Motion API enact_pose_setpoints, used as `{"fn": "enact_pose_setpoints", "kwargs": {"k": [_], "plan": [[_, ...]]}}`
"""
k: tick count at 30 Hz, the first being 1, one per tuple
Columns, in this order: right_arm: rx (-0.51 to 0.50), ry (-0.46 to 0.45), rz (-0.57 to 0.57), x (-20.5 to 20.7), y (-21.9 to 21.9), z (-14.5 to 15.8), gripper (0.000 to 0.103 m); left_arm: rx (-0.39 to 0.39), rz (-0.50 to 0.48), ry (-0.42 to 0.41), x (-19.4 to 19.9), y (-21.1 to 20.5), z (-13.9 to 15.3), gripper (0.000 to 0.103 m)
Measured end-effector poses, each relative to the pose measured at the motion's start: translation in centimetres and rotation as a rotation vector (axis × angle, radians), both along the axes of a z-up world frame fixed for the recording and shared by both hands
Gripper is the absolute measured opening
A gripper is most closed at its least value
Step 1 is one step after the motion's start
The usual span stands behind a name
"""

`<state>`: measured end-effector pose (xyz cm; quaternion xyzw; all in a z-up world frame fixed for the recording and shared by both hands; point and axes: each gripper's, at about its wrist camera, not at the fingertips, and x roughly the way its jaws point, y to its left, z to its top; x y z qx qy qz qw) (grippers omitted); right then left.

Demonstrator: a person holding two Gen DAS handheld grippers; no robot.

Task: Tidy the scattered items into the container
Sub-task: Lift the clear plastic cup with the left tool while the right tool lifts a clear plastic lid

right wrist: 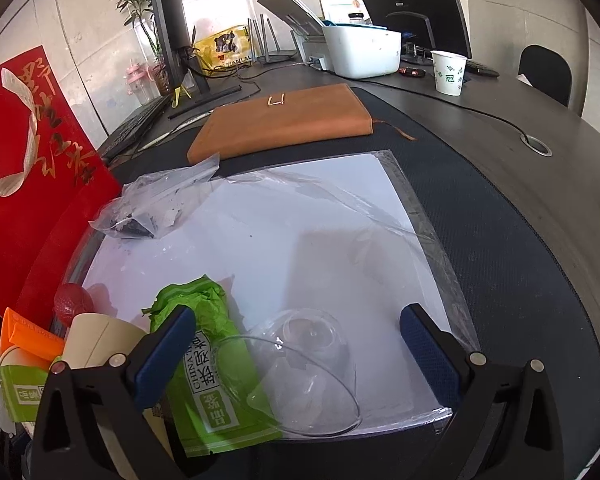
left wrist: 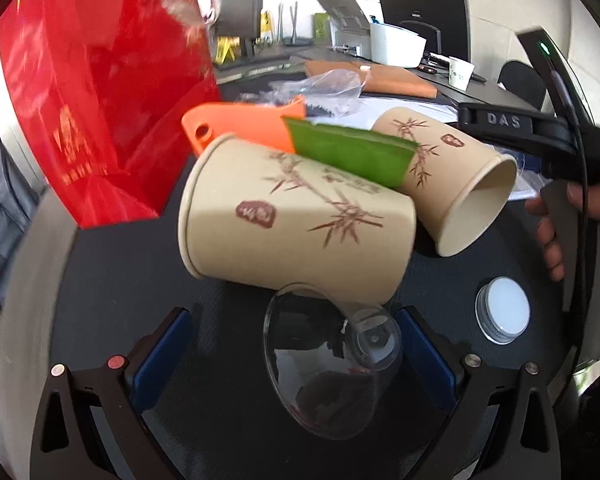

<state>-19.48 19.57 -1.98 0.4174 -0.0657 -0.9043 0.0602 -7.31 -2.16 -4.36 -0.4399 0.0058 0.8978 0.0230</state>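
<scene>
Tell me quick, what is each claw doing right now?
Left claw: open, empty, a glass bowl between its fingers, ungripped.
Right claw: open, empty, over a glass bowl and green packet.

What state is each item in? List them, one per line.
Near paper cup: on its side.
Far paper cup: on its side, mouth open.
Glass bowl: tipped over, empty.
Green tea packet: torn open.
Left hand-held gripper: open.
Right hand-held gripper: open.
</scene>
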Motion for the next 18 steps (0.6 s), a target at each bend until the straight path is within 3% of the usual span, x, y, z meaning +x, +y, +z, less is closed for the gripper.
{"fn": "enact_pose_setpoints", "kwargs": {"k": [7,13,15,17,18], "plan": [[-0.011,0.002,0.006,0.1,0.2,0.0,0.103,-0.008,-0.03,-0.007,1.0,0.4,0.2,0.101],[-0.026,-0.003,0.04,0.4,0.5,0.2,0.101,0.025,-0.057,0.0,1.5,0.4,0.6,0.08],[-0.027,-0.003,0.038,0.5,0.7,0.3,0.087,0.02,-0.059,0.006,1.7,0.4,0.6,0.07],[-0.009,-0.008,0.042,0.4,0.8,0.4,0.061,0.016,-0.066,0.01,1.7,0.6,0.7,0.061],[-0.004,-0.01,0.046,0.4,0.8,0.5,0.061,0.013,-0.07,0.01,1.8,0.7,0.8,0.059]]}}
